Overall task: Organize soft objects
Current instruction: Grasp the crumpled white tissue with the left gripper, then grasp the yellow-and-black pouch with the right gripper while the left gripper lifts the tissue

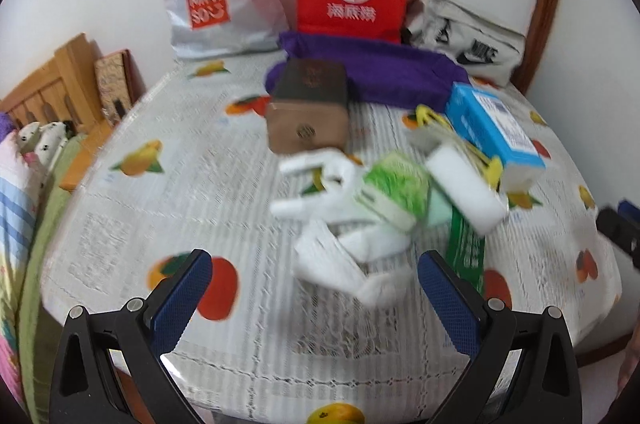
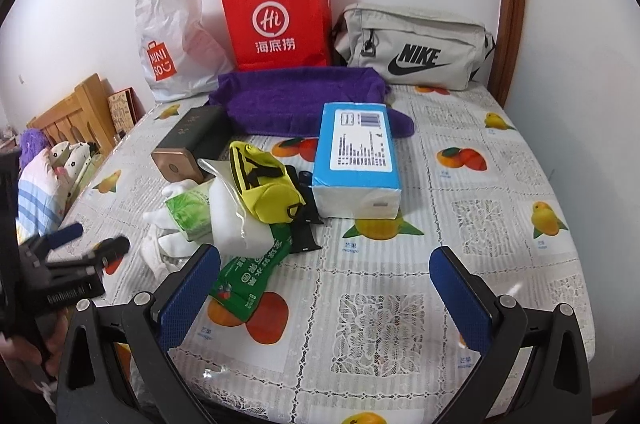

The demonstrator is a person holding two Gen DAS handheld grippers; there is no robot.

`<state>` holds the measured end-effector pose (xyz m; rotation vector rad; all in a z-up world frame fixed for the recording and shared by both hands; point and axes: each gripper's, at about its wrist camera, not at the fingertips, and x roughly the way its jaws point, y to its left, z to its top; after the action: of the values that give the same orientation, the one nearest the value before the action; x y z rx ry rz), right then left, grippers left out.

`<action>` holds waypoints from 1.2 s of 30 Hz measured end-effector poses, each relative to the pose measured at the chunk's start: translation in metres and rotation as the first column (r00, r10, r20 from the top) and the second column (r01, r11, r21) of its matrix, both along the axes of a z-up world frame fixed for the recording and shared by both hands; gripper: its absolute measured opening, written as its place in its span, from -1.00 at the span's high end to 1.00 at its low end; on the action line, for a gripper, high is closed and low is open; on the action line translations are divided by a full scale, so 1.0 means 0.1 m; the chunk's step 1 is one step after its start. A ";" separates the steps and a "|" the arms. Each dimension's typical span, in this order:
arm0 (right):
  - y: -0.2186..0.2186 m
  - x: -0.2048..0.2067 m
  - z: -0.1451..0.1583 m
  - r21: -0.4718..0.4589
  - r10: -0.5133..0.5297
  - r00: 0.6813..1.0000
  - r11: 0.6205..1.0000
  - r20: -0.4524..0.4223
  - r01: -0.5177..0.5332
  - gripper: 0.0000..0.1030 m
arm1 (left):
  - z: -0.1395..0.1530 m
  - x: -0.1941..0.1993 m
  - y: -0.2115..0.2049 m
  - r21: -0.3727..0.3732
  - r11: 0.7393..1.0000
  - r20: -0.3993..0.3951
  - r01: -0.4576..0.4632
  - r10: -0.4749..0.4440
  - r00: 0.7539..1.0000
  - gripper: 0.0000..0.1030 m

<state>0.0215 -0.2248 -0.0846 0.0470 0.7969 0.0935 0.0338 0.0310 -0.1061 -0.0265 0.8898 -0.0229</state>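
Observation:
A heap of small soft things lies mid-table: white socks, a green tissue pack, a white pad in clear plastic, a yellow pouch and a green packet. Behind it a purple towel is spread out. My left gripper is open just short of the socks and holds nothing. My right gripper is open over the cloth, its left finger beside the green packet. The left wrist view is motion-blurred.
A blue box and a brown box flank the heap. A white plastic bag, a red paper bag and a grey Nike bag line the wall. A bed with a wooden headboard stands left of the table.

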 end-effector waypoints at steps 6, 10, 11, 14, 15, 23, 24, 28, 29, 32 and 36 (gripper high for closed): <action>-0.01 0.05 -0.09 0.026 0.019 1.000 1.000 -0.025 -0.018 -1.00 | -0.23 0.04 -0.15 0.003 0.998 -0.026 0.056 -0.055 0.998 -0.92; -0.03 0.10 -0.17 0.033 0.016 0.999 0.999 -0.043 -0.014 -1.00 | -0.42 0.09 -0.23 0.017 0.998 -0.065 0.065 -0.064 0.996 -0.82; -0.04 0.12 -0.20 0.036 0.015 0.999 0.999 -0.049 -0.013 -1.00 | -0.45 0.10 -0.24 0.018 0.998 -0.068 0.067 -0.066 0.996 -0.77; -0.05 0.17 -0.27 0.044 0.017 0.998 0.999 -0.066 -0.014 -1.00 | -0.53 0.13 -0.24 0.011 0.997 -0.077 0.077 -0.076 0.994 -0.42; -0.05 0.19 -0.30 0.048 0.021 0.997 0.999 -0.071 -0.018 -1.00 | -0.55 0.14 -0.23 0.009 0.997 -0.080 0.083 -0.082 0.993 -0.14; 0.06 0.28 -0.39 0.091 0.086 0.995 0.993 -0.060 -0.081 -0.99 | -0.53 0.18 0.11 -0.013 0.998 -0.060 0.054 -0.055 0.997 0.47; 0.09 0.30 -0.39 0.093 0.095 0.994 0.992 -0.055 -0.089 -0.99 | -0.53 0.18 0.15 -0.012 0.999 -0.056 0.038 -0.039 0.998 0.48; 0.16 0.36 -0.37 0.107 0.120 0.993 0.987 -0.020 -0.117 -0.93 | -0.54 0.24 0.33 -0.003 1.000 -0.045 -0.020 0.020 0.999 0.48; 0.17 0.38 -0.36 0.104 0.120 0.993 0.988 -0.010 -0.118 -0.91 | -0.55 0.25 0.37 -0.008 1.000 -0.049 -0.029 0.029 0.998 0.48; 0.17 0.49 -0.31 0.064 0.114 0.993 0.991 0.005 -0.114 -0.76 | -0.57 0.27 0.45 -0.027 0.999 -0.041 -0.042 0.041 0.998 0.48; 0.20 0.66 -0.23 0.103 0.147 0.989 0.984 0.015 -0.148 -0.73 | -0.58 0.29 0.51 -0.054 0.997 -0.029 -0.051 0.049 0.998 0.48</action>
<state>0.0874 -0.2044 -0.1077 0.0856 0.7869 0.2753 0.0624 0.0822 -0.1645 -0.1005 0.9160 -0.0004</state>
